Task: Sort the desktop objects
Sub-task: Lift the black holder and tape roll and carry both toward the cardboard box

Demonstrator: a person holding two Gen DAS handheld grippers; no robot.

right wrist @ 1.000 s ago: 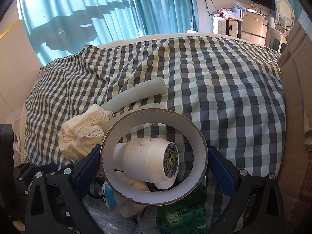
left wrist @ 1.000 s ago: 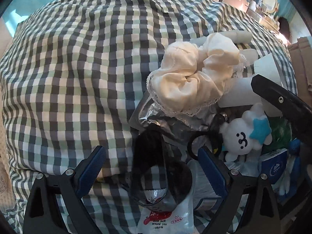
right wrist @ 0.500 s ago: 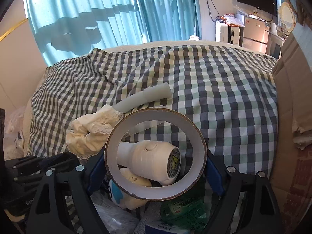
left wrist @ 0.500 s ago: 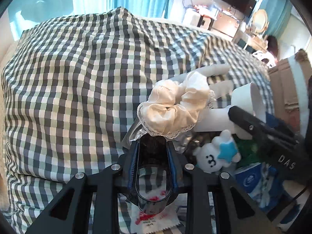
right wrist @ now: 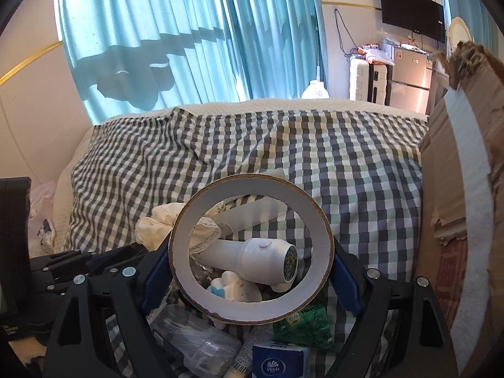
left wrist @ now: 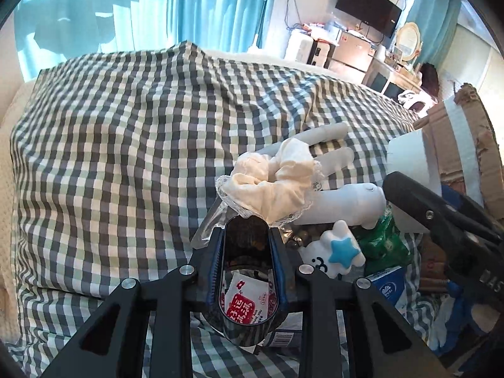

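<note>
Tape rolls in both grippers. Left gripper (left wrist: 245,271): jaws have just been closing and now clamp a dark, see-through tape roll (left wrist: 245,321), squashed into a long oval; long axis runs forward along the fingers, open hole facing up at the camera. Through the hole, a white sachet with red print (left wrist: 242,308) shows underneath. Right gripper (right wrist: 250,261): jaws have just closed in a bit and now pinch a white-cored tape roll (right wrist: 252,308) by its outer sides, blue pads touching left and right. Ring stands upright, hole axis pointing forward away from the camera, face toward the lens. Seen through the ring: white handheld device with a warning sticker (right wrist: 255,261), lying with its long axis left-right, sticker end at the right. Just below it, a small white plush with a blue star (left wrist: 334,252). Cream lace scrunchie (left wrist: 274,182) sits just beyond the left fingertips. Green packet (right wrist: 302,321), blue tissue pack (right wrist: 277,362) and clear plastic bag (right wrist: 195,343) lie low in the pile. All on a checked cloth (left wrist: 126,157). Cardboard box (right wrist: 456,189) at the right edge, teal curtains (right wrist: 189,37) behind.
</note>
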